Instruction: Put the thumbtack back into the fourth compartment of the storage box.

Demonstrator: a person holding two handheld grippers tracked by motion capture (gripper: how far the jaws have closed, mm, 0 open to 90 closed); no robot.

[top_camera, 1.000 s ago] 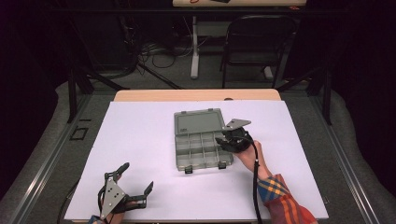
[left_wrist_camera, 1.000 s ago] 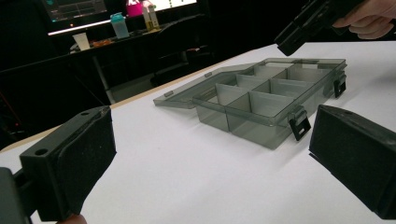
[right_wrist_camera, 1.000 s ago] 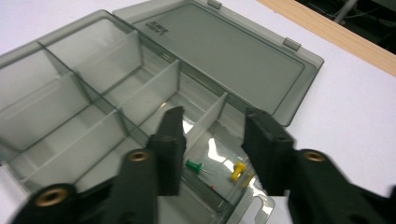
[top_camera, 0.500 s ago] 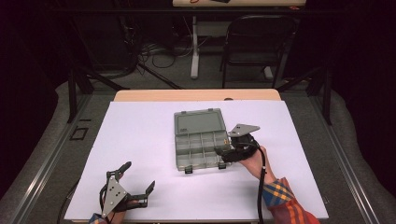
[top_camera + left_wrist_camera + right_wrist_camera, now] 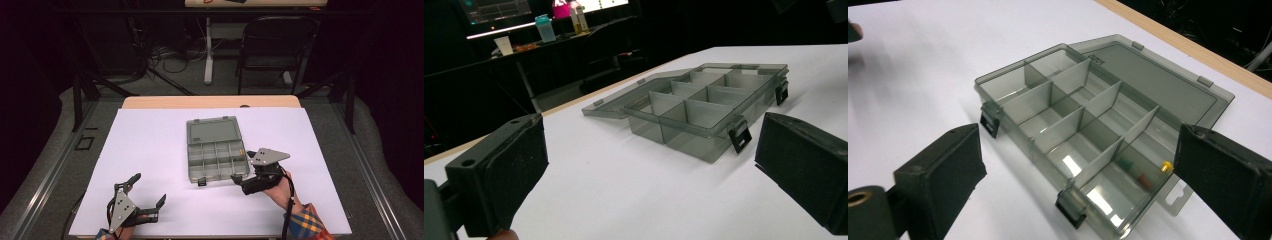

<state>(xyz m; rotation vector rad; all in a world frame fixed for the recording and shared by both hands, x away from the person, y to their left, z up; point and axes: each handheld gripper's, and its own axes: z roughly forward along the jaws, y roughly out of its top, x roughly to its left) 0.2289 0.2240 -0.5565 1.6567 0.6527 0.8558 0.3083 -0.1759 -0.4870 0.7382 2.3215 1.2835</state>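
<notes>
Right gripper (image 5: 239,179) has pulled back from the organizer box (image 5: 216,150) toward lower right of the high view; it was over the box's right edge a second ago. Its jaws have just been opening and now stand wide, nothing between them. Box hasn't moved.

Box sits mid-frame in the high view on the white bench (image 5: 150,145), lid (image 5: 214,130) folded flat open on the far side, two black latches (image 5: 1071,207) on the near wall. Right gripper view: small bits in the compartment at lower right, one yellow piece (image 5: 1164,167) against the wall, one reddish and one green, too small to identify.

Left gripper (image 5: 149,196) rests at lower left of the high view, well apart from the box, same spot as before. Jaws open, empty; left gripper view looks across the bench at the box (image 5: 704,112).
</notes>
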